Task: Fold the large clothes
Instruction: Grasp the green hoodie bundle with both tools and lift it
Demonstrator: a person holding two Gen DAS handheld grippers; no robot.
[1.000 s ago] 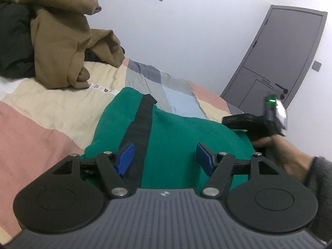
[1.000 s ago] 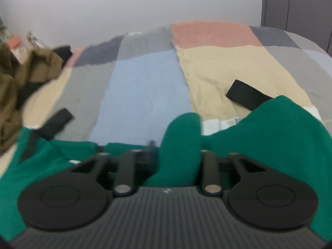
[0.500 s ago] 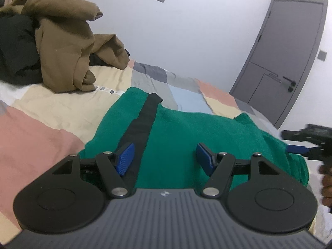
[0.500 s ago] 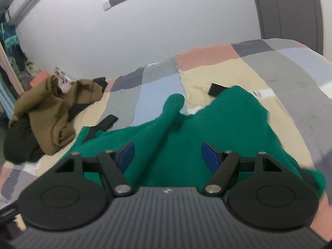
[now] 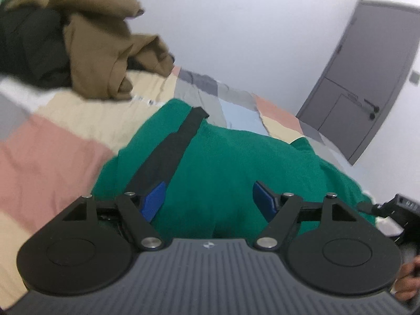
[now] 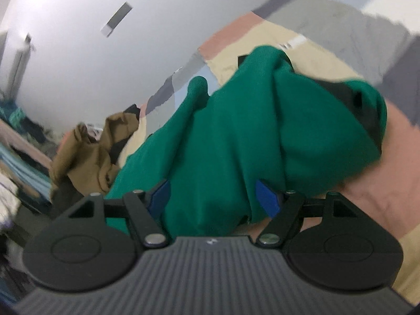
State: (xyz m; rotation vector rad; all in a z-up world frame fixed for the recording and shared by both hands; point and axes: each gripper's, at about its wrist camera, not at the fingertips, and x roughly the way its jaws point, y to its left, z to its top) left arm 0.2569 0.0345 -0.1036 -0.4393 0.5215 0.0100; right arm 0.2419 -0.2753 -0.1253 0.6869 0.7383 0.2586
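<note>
The green garment (image 5: 236,162) lay bunched on the patchwork bedspread (image 5: 52,152), a black strip (image 5: 168,155) running along its near side from the far edge toward the left claw (image 5: 211,202). That claw stood with its blue pads (image 5: 153,202) spread wide, green cloth lying between and under them, and neither pad pinching it. Behind the garment, at the bed's far left, a brown garment (image 5: 105,52) was heaped against a black one (image 5: 31,50), well apart from the green cloth. A grey door (image 5: 367,78) stood in the white wall at the right. At the lower right edge of the left wrist view, part of the other handheld device showed, blurred.

From the right wrist view, the green garment (image 6: 262,131) rose in rumpled folds ahead of the right claw (image 6: 212,199), a dark lining showing at one opening on its far right. The right claw's blue pads (image 6: 266,199) were likewise spread apart, with a fold of green fabric hanging between them; whether it touched either pad could not be told. The brown garment (image 6: 86,155) lay to the left on the bedspread (image 6: 341,52).
</note>
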